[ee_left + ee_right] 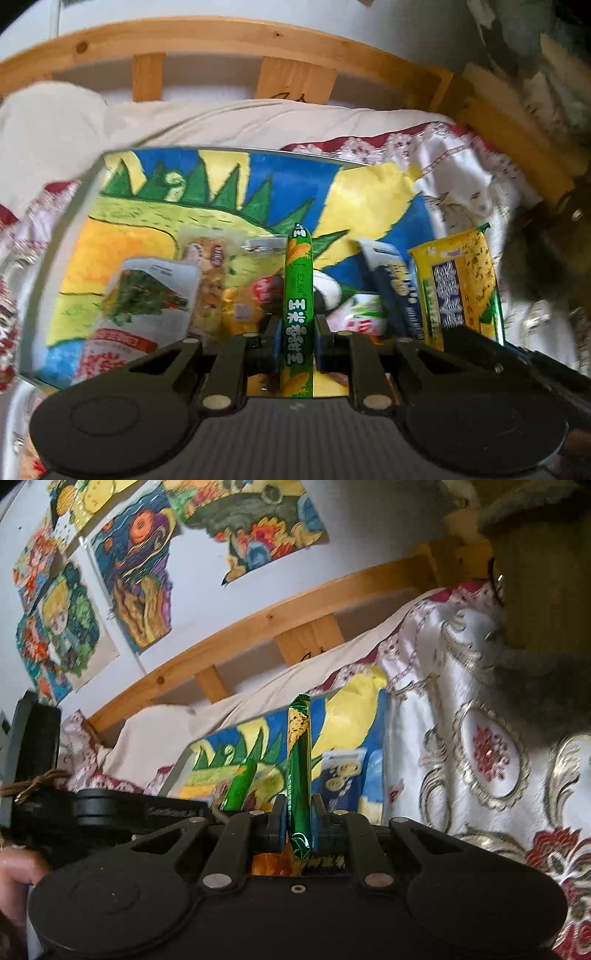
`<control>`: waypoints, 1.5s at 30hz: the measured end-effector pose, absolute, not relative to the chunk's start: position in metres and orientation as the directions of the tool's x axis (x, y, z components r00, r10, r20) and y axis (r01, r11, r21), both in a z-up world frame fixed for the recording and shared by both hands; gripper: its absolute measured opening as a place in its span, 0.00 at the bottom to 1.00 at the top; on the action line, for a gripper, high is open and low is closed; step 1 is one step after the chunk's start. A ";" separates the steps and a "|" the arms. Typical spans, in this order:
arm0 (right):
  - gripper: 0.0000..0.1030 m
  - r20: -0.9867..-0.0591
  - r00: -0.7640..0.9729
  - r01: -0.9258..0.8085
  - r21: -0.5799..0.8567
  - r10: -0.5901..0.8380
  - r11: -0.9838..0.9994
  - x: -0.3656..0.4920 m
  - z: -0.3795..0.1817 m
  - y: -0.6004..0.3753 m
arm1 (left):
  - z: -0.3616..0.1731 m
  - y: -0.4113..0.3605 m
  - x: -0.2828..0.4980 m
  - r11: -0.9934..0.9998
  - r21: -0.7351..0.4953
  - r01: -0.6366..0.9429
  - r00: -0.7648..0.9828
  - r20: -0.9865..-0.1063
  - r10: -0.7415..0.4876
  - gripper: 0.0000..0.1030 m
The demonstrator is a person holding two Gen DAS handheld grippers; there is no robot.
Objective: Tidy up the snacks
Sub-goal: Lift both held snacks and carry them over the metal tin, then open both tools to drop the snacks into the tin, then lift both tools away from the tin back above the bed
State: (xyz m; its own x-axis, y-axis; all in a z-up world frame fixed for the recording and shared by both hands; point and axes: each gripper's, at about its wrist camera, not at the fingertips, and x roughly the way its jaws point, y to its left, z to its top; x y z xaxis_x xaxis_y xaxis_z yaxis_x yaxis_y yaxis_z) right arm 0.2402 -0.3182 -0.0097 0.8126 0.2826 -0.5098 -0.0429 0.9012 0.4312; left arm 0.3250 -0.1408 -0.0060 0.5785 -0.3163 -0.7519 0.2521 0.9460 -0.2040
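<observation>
My left gripper (297, 334) is shut on a green corn sausage stick (298, 295), held upright above a painted board (236, 192) on the table. My right gripper (298, 814) is shut on a flat yellow and green snack packet (298, 760), seen edge on; the same packet shows at the right of the left wrist view (458, 288). Several loose snacks lie on the board: a white packet with greens (144, 302), a clear packet of biscuits (210, 280), a red-labelled packet (266, 288) and a dark blue packet (395, 284).
A white and red patterned cloth (480, 738) covers the surface around the board. A wooden bed rail (236, 40) runs behind. Drawings hang on the wall (133, 568). The left gripper body (110, 812) sits to my right gripper's left.
</observation>
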 end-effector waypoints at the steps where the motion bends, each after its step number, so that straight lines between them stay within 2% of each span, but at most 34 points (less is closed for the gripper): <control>1: 0.12 -0.512 0.810 -0.048 0.429 0.286 0.902 0.240 -0.012 -0.316 | -0.007 -0.142 0.325 0.949 -0.194 0.248 0.581 -0.754 -0.306 0.18; 11: 0.13 -0.523 0.810 -0.080 0.351 0.266 0.933 0.237 -0.023 -0.292 | -0.004 -0.145 0.323 0.970 -0.132 0.204 0.594 -0.771 -0.230 0.20; 13: 0.13 -0.523 0.811 -0.088 0.331 0.261 0.939 0.236 -0.023 -0.288 | 0.000 -0.146 0.320 0.971 -0.119 0.205 0.599 -0.770 -0.221 0.25; 15: 0.19 -0.523 0.812 -0.087 0.327 0.257 0.941 0.235 -0.023 -0.287 | 0.003 -0.146 0.319 0.973 -0.116 0.200 0.603 -0.768 -0.216 0.42; 17: 0.23 -0.526 0.811 -0.085 0.324 0.254 0.942 0.235 -0.023 -0.286 | 0.006 -0.145 0.316 0.977 -0.101 0.187 0.612 -0.766 -0.197 0.48; 22: 0.26 -0.527 0.816 -0.083 0.303 0.240 0.949 0.233 -0.021 -0.284 | 0.011 -0.137 0.310 0.980 -0.109 0.167 0.631 -0.752 -0.191 0.61; 25: 0.35 -0.519 0.823 -0.079 0.294 0.229 0.952 0.229 -0.015 -0.284 | 0.018 -0.131 0.304 0.979 -0.131 0.158 0.639 -0.742 -0.202 0.66; 28: 0.42 -0.502 0.839 -0.071 0.279 0.208 0.958 0.222 -0.005 -0.284 | 0.029 -0.126 0.293 0.980 -0.130 0.150 0.668 -0.717 -0.197 0.76; 30: 0.50 -0.481 0.855 -0.067 0.267 0.193 0.961 0.216 0.004 -0.284 | 0.038 -0.121 0.286 0.983 -0.122 0.138 0.690 -0.700 -0.184 0.86; 33: 0.64 -0.449 0.878 -0.059 0.244 0.166 0.968 0.208 0.018 -0.284 | 0.056 -0.111 0.274 0.987 -0.112 0.115 0.727 -0.667 -0.161 0.95; 34: 0.65 -0.438 0.885 -0.052 0.245 0.159 0.968 0.205 0.024 -0.284 | 0.062 -0.106 0.269 0.989 -0.107 0.103 0.743 -0.652 -0.148 0.97; 39: 0.82 -0.374 0.916 -0.058 0.233 0.144 0.971 0.184 0.055 -0.278 | 0.088 -0.085 0.239 0.994 -0.070 0.087 0.812 -0.573 -0.111 0.99; 45: 0.94 -0.285 0.947 -0.084 0.215 0.145 0.973 0.148 0.094 -0.264 | 0.111 -0.063 0.194 0.997 -0.049 0.065 0.868 -0.491 -0.081 0.99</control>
State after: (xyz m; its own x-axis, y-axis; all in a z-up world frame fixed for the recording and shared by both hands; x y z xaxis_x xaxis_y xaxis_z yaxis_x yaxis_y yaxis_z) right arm 0.1478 -0.2636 0.0944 0.9475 0.1449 -0.2851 -0.0840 0.9730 0.2152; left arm 0.1936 -0.0630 0.1110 0.8676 -0.0808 -0.4907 0.0649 0.9967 -0.0494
